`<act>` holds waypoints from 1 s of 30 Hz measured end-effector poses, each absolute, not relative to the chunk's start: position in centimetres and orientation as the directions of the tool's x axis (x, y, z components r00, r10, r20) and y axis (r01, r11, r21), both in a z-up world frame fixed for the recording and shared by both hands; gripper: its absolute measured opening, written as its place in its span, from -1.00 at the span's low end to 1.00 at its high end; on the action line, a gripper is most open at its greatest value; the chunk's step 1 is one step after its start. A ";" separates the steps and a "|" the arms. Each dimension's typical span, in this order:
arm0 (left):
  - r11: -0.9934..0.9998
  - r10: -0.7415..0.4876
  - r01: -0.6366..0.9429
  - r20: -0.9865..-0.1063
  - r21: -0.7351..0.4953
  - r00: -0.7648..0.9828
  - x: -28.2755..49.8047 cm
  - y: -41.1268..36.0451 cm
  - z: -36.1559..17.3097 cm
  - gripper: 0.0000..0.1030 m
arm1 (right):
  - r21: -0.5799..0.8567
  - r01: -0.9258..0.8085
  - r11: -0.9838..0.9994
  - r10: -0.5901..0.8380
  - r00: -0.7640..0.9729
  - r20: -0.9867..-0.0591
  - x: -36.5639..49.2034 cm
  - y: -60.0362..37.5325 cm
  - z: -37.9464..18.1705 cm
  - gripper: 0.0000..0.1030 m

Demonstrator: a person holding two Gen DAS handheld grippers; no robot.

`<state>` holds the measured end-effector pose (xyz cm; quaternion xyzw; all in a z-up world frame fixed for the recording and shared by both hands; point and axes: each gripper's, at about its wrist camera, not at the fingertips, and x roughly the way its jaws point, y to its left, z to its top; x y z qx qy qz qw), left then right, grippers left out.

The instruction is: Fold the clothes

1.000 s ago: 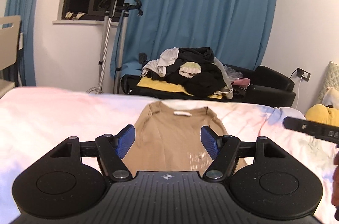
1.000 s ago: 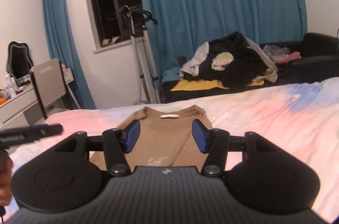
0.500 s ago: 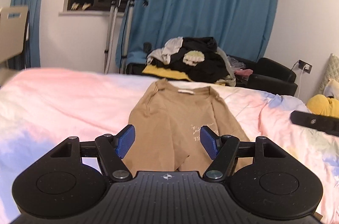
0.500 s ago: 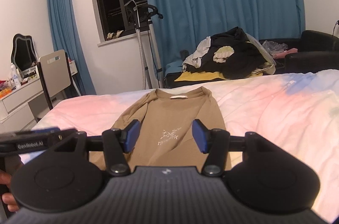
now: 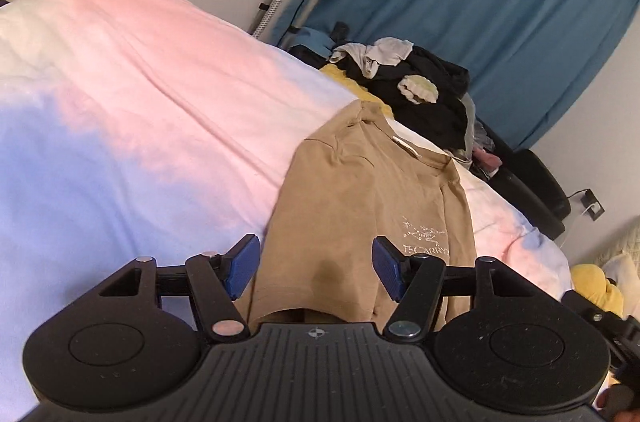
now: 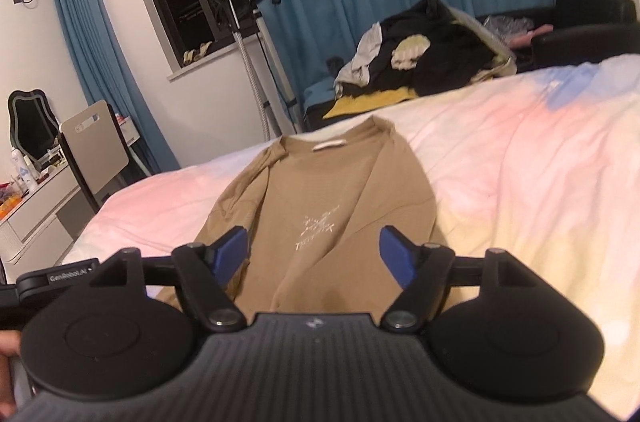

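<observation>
A tan T-shirt [image 5: 360, 206] [image 6: 324, 190] with a pale chest logo lies on the bed, both sides folded inward into a long strip, collar at the far end. My left gripper [image 5: 316, 264] hovers over the shirt's near hem, tilted; its jaws are closing, wide apart, with only shirt beneath and nothing pressed by the blue pads [image 5: 242, 264]. My right gripper [image 6: 316, 254] hangs over the same near end; its jaws are opening and nothing is between them.
The bed cover [image 5: 140, 110] [image 6: 540, 158] is pink, white and blue. Beyond the bed sits a pile of dark clothes [image 6: 432, 50] on a black sofa, a garment steamer stand [image 6: 248, 62], teal curtains, a chair [image 6: 92, 146]. A yellow item [image 5: 596, 286] lies at right.
Both grippers dropped toward the shirt's near hem. The left view rolled, so the bed now slants. The right jaws spread wider; the left jaws narrowed slightly.
</observation>
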<state>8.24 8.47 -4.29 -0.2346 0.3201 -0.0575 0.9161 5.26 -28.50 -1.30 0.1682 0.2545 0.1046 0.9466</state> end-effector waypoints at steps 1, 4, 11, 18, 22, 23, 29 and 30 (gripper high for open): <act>0.902 -0.243 -0.031 -0.568 -0.430 0.786 8.1 8.1 -4.1 0.28 | 0.379 -0.111 0.919 0.289 0.842 -0.455 5.6 -28.6 -1.6 0.45; 0.950 -0.244 0.070 -0.577 -0.306 0.779 7.5 5.4 -3.6 0.28 | 0.413 -0.097 0.906 0.306 0.823 -0.479 6.5 -28.9 -2.4 0.45; 0.969 -0.200 0.246 -0.592 -0.002 0.781 6.8 -0.5 -4.5 0.12 | 0.436 -0.094 0.895 0.323 0.810 -0.489 6.9 -29.0 -2.9 0.45; 0.981 -0.192 0.161 -0.623 -0.106 0.758 8.4 2.1 -5.5 -0.90 | 0.420 -0.094 0.903 0.314 0.810 -0.496 7.0 -28.7 -2.9 0.46; 0.960 -0.235 0.110 -0.525 -0.258 0.818 7.8 4.8 -2.9 -0.93 | 0.410 -0.089 0.908 0.305 0.810 -0.500 6.9 -28.8 -3.0 0.46; 0.955 -0.230 0.092 -0.505 -0.283 0.832 7.9 5.6 -2.2 -0.93 | 0.413 -0.084 0.907 0.304 0.811 -0.501 6.8 -28.9 -3.1 0.46; 0.920 -0.143 -0.046 -0.443 -0.389 0.885 12.3 10.5 2.5 -0.94 | 0.422 -0.067 0.904 0.292 0.817 -0.497 6.5 -29.4 -3.0 0.46; 0.921 -0.119 -0.068 -0.443 -0.383 0.889 13.5 11.2 3.2 -0.94 | 0.423 -0.069 0.903 0.294 0.818 -0.495 6.5 -29.4 -3.0 0.46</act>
